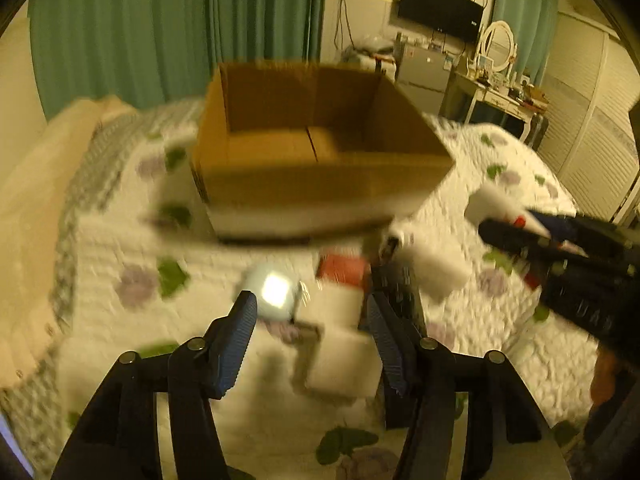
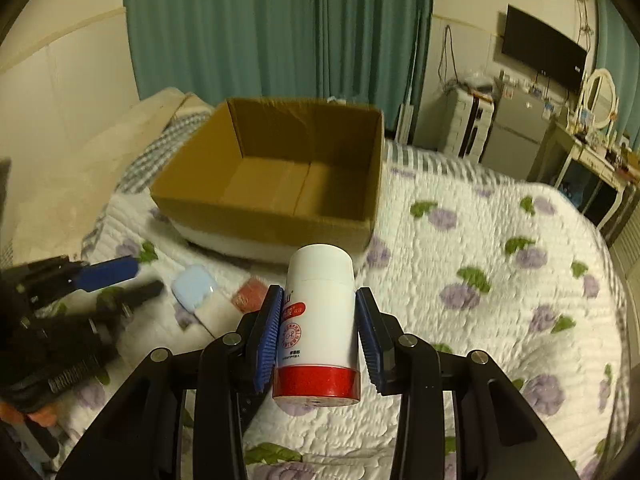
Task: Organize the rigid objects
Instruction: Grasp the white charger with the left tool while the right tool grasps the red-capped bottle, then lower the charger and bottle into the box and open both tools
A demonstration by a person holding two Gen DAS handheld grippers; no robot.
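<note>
An open, empty cardboard box (image 1: 320,168) (image 2: 276,184) sits on the quilted bed. My right gripper (image 2: 318,304) is shut on a white bottle with a red band (image 2: 320,328), held above the quilt in front of the box; the bottle also shows in the left wrist view (image 1: 496,204). My left gripper (image 1: 312,312) is open above a cluster of items: a light blue case (image 1: 274,294) (image 2: 192,286), white boxes (image 1: 340,356), a red item (image 1: 344,268) (image 2: 250,294) and a dark remote-like object (image 1: 400,296). The left wrist view is motion-blurred.
The floral quilt (image 2: 480,280) covers the bed. Green curtains (image 2: 280,28) hang behind the box. A pillow (image 1: 48,184) lies at the left. A dresser with a mirror (image 1: 500,80), a small fridge (image 2: 516,140) and a wall TV (image 2: 540,52) stand at the right.
</note>
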